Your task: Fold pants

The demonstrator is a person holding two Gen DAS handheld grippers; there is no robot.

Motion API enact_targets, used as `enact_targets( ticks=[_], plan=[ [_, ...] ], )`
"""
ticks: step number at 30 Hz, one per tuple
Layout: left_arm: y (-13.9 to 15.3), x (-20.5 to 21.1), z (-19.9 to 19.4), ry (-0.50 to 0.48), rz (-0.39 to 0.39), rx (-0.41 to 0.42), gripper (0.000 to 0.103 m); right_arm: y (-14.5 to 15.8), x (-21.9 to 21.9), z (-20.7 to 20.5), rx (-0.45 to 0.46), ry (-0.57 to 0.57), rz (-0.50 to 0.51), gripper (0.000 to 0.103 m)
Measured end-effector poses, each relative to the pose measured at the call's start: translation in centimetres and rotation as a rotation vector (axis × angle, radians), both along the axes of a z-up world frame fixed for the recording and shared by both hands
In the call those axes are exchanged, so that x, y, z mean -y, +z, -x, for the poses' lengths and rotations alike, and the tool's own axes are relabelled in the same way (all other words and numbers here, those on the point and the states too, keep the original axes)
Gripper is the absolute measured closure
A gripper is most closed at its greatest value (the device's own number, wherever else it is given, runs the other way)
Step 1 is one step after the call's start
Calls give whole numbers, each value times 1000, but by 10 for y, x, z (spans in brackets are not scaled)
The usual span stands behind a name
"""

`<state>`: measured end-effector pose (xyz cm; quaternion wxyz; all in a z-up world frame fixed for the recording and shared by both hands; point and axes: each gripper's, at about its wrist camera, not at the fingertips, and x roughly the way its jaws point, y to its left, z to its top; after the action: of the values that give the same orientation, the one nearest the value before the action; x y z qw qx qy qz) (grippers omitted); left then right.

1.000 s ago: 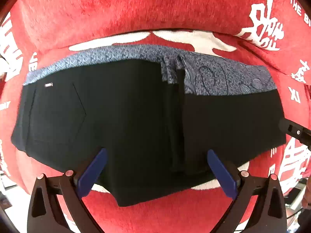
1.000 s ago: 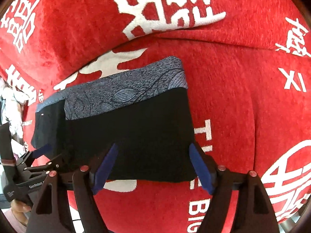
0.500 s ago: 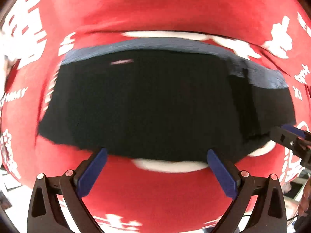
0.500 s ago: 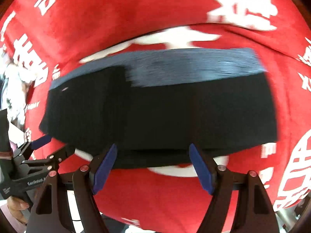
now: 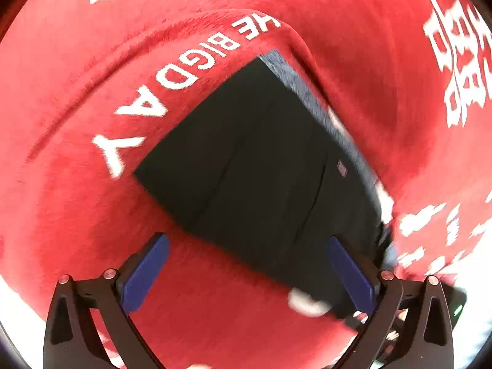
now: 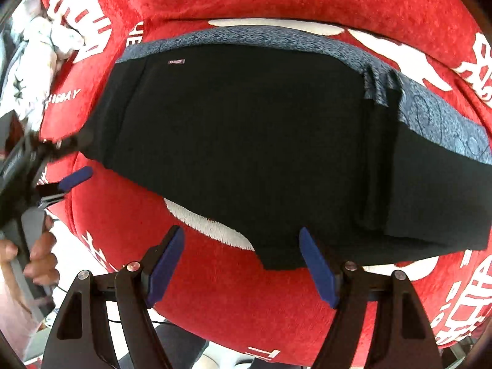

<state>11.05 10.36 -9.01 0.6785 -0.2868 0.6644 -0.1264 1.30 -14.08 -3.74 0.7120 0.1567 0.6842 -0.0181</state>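
Black shorts (image 6: 252, 141) with a grey-blue patterned waistband (image 6: 276, 37) lie flat on a red cloth (image 6: 233, 301) with white lettering. In the left wrist view the shorts (image 5: 261, 166) run diagonally, waistband (image 5: 310, 92) to the upper right. My left gripper (image 5: 246, 273) is open and empty, its blue pads at the shorts' left leg hem. It also shows in the right wrist view (image 6: 61, 181), at the shorts' left end. My right gripper (image 6: 243, 264) is open and empty at the near hem by the crotch.
The red cloth (image 5: 92, 92) covers the whole work surface and drops off at the near edge. White crumpled fabric (image 6: 37, 49) lies beyond the cloth at far left. A hand (image 6: 40, 261) holds the left gripper's handle.
The left gripper has swung round to the shorts' left end, so they now look diagonal in its view. The right gripper has shifted left along the near hem toward the middle.
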Motion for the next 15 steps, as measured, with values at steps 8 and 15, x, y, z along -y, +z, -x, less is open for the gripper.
enact_targets(
  ticks=[8, 15],
  plan=[
    [-1, -2, -8, 61, 34, 42, 0, 2, -5, -14, 2, 17, -5, 23],
    [25, 28, -14, -26, -64, 131, 1, 24, -8, -40, 78, 27, -19, 23]
  ],
)
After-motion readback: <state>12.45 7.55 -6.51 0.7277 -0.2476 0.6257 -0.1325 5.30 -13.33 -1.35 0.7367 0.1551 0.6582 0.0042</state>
